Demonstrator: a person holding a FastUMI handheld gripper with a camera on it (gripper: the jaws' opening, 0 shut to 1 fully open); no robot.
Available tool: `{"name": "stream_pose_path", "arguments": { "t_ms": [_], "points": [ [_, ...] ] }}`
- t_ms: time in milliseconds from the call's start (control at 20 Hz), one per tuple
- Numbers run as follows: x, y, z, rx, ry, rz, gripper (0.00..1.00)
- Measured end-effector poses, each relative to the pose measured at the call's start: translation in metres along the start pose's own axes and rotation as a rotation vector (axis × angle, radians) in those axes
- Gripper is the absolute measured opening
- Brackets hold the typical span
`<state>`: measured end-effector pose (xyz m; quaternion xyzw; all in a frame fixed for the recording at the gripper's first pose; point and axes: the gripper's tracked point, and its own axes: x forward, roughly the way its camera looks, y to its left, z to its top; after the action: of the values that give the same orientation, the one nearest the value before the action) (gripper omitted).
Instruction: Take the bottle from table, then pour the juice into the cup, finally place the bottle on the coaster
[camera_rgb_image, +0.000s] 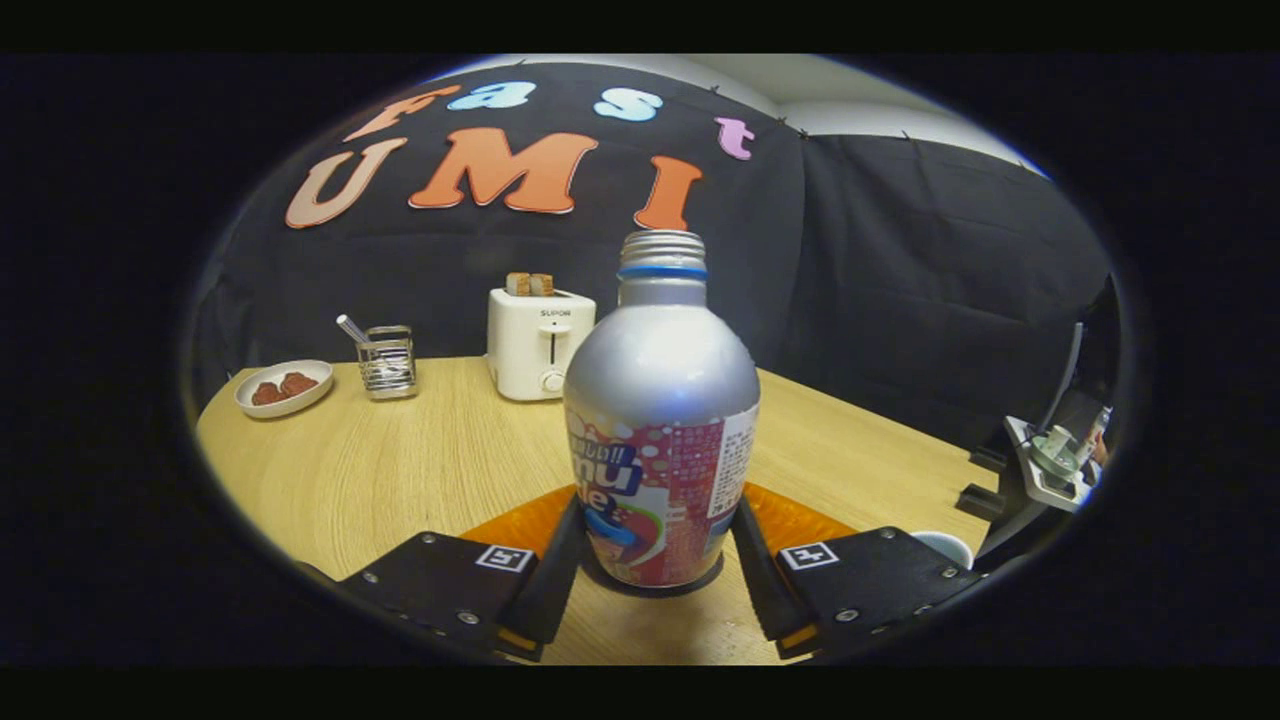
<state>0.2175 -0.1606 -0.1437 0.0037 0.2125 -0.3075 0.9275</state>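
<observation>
Gripper (655, 560): both black fingers bracket the lower body of the bottle, one on each side, jaws closed in to the bottle's width. The fingers (556, 570) appear to lie against the label on both sides; a firm press cannot be confirmed.
Bottle (660, 420): silver metal body with a printed label, upright, cap off, threaded neck with a blue ring exposed. It stands directly between the fingers.
Coaster (800, 520): orange disc on the table, showing on either side of the bottle just beyond the fingers. The bottle base sits over it on a dark round patch.
Cup (945, 545): white rim visible just beyond the right finger block, beside the coaster.
Table (400, 460): light wood surface.
Toaster (538, 343): white, two slices standing in its slots, well beyond the bottle.
Wire holder (388, 362): metal, beside the toaster, with a utensil in it.
Plate (283, 387): white, holding brown food, next to the wire holder.
</observation>
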Motion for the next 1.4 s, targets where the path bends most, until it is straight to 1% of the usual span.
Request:
{"name": "stream_pose_path", "arguments": {
  "t_ms": [550, 1100, 1200, 1350, 1400],
  "points": [
    [0.011, 0.006, -0.019, 0.04, 0.028, 0.018, 0.76],
    [0.008, 0.004, -0.024, 0.053, 0.056, 0.031, 0.81],
    [0.005, 0.003, -0.024, 0.05, 0.056, 0.032, 0.83],
    [-0.003, 0.008, -0.02, 0.06, 0.046, 0.069, 0.91],
    [-0.006, 0.008, -0.019, 0.055, 0.044, 0.072, 0.92]
  ]
}}
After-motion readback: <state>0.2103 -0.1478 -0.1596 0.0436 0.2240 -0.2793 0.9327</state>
